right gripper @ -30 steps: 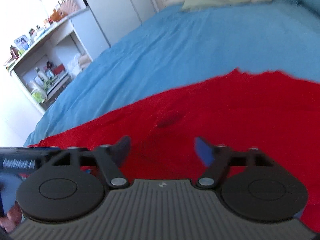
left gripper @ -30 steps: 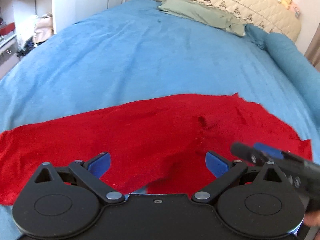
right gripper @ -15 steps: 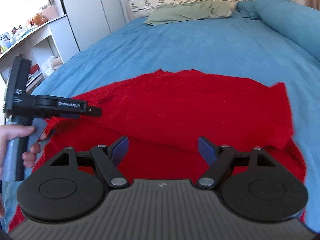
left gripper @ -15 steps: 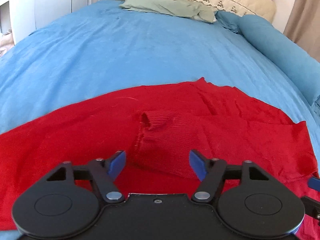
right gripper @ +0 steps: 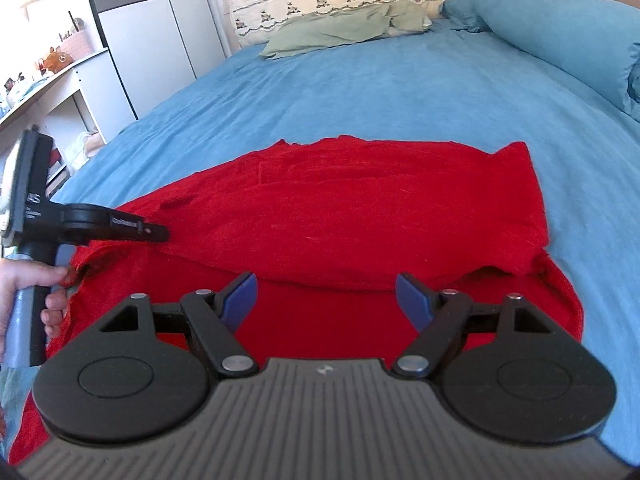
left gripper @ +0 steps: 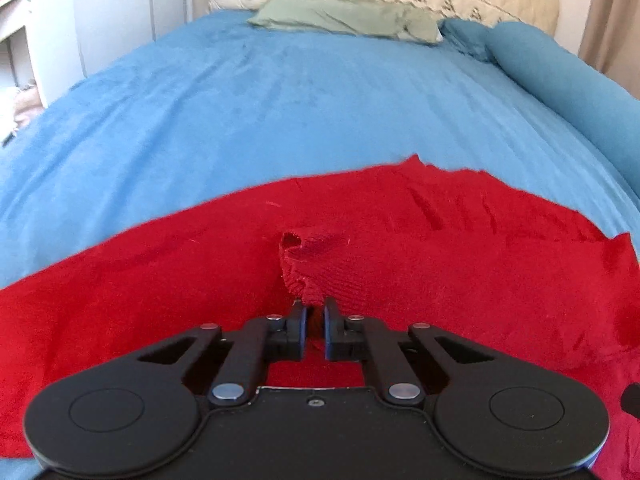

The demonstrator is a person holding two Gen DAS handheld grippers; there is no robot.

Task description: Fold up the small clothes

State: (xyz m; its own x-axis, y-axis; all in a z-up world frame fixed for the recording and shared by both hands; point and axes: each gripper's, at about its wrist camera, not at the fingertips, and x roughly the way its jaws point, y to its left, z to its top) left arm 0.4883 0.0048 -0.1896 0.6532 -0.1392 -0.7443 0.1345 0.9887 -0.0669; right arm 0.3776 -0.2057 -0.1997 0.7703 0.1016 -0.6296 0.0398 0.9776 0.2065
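Observation:
A red knit garment (left gripper: 420,240) lies spread on the blue bed, with a sleeve folded over its body and the ribbed cuff (left gripper: 304,276) near the middle. My left gripper (left gripper: 315,312) is shut on the edge of that cuff. It also shows from the side at the left of the right wrist view (right gripper: 160,234), low on the garment (right gripper: 380,208). My right gripper (right gripper: 326,294) is open and empty, just above the garment's near part.
The blue bedspread (left gripper: 280,100) stretches far ahead. A green pillow (left gripper: 348,18) and a quilted headboard lie at the back, a blue bolster (left gripper: 568,80) at the right. White shelves and a cabinet (right gripper: 160,40) stand left of the bed.
My left gripper has closed from wide open onto the sleeve cuff. The right gripper has stayed open and shifted slightly over the garment.

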